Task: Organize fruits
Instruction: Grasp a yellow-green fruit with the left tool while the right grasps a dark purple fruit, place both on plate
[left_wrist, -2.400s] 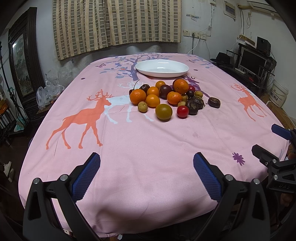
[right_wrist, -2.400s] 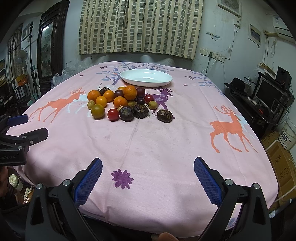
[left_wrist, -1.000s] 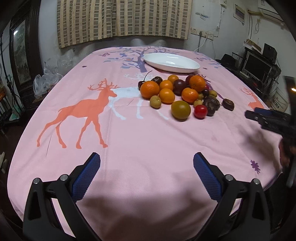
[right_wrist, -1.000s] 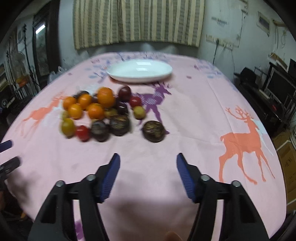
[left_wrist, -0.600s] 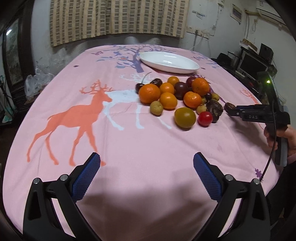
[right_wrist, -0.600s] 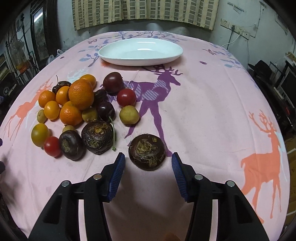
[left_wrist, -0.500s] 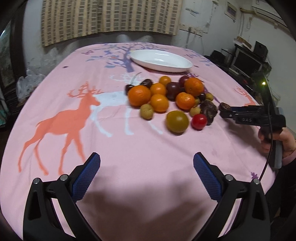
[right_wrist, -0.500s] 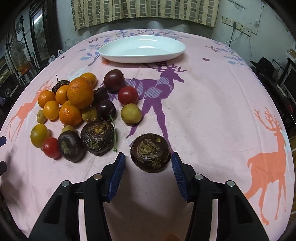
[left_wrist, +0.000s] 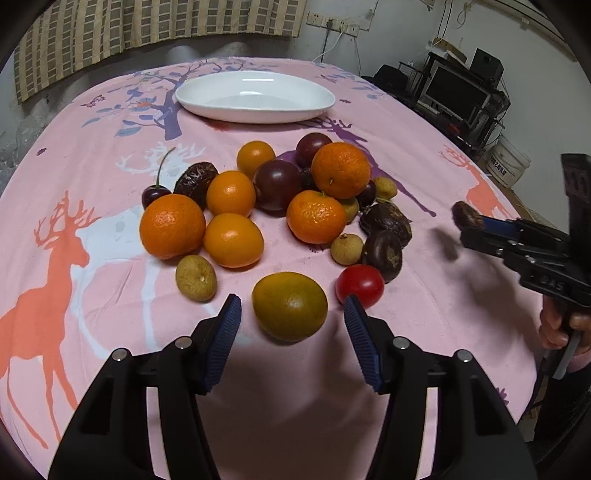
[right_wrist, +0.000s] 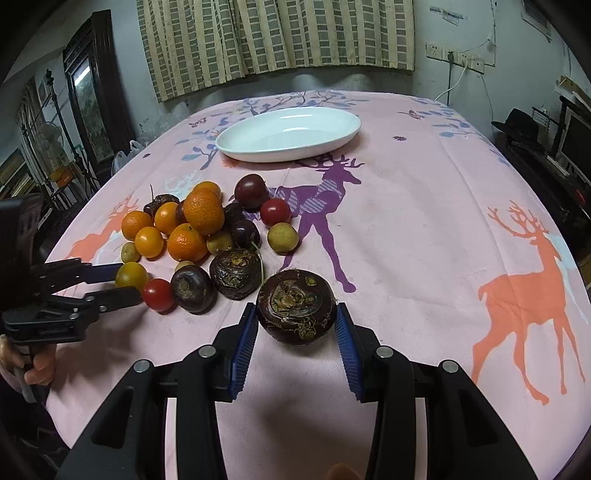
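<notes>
A heap of fruit lies on the pink deer-print tablecloth: oranges, dark plums, small tan fruits, a red tomato and dark brown round fruits. My left gripper is open, its fingers on either side of a yellow-green citrus. My right gripper is closed on a dark brown fruit, lifted off the cloth in the left wrist view. An empty white oval plate stands behind the heap.
Striped curtains hang behind the table. A shelf with a monitor and a white bucket stand to the right. A dark framed cabinet and clutter stand to the left.
Both grippers moved forward to the heap. The left narrowed around the yellow-green citrus. The right closed on the dark brown fruit at the heap's right and raised it.
</notes>
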